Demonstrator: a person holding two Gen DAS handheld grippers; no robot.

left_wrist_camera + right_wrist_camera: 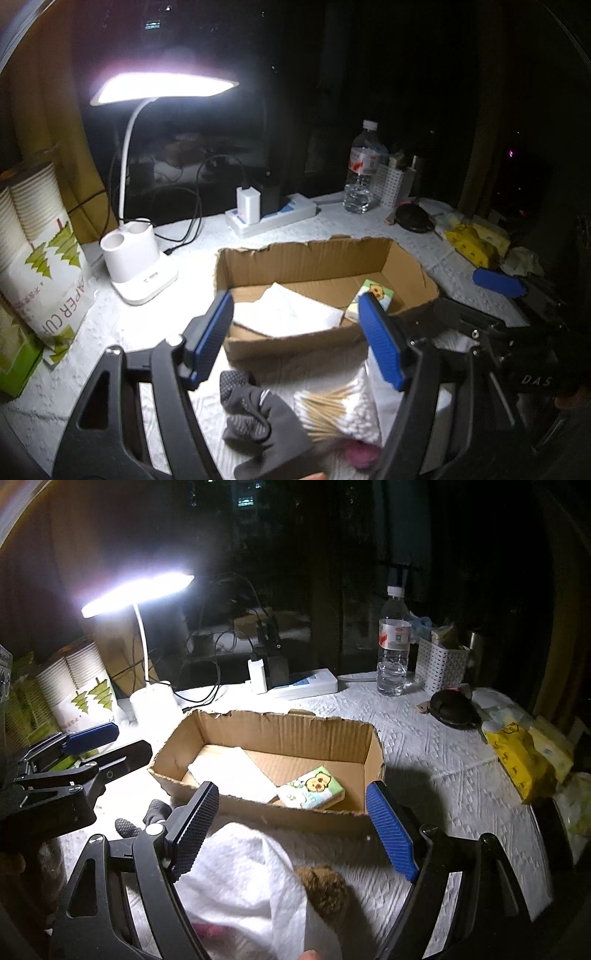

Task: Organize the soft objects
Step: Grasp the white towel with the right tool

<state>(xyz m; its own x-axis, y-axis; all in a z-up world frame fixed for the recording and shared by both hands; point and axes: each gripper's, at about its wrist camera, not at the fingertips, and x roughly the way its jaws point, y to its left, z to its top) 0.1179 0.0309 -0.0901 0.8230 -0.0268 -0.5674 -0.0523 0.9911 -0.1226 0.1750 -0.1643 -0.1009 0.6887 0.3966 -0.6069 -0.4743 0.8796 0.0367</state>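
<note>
An open cardboard box (410,266) (373,753) sits mid-table, holding a folded white towel (291,314) (232,771) and a cartoon tissue pack (376,293) (314,786). My left gripper (295,339) is open and empty above the box's near wall. Below it lie a grey glove (258,421) and a bag of cotton swabs (343,406). My right gripper (291,830) is open and empty in front of the box, over a white cloth (243,886) and a brown fuzzy item (325,886). The left gripper (88,738) also shows at the left of the right wrist view.
A lit desk lamp (140,269) (147,698), a paper cup pack (48,258), a power strip (273,218) (306,685), a water bottle (364,173) (393,646), a white basket (441,664), a black round item (454,705) and yellow packs (517,753) (469,243) surround the box.
</note>
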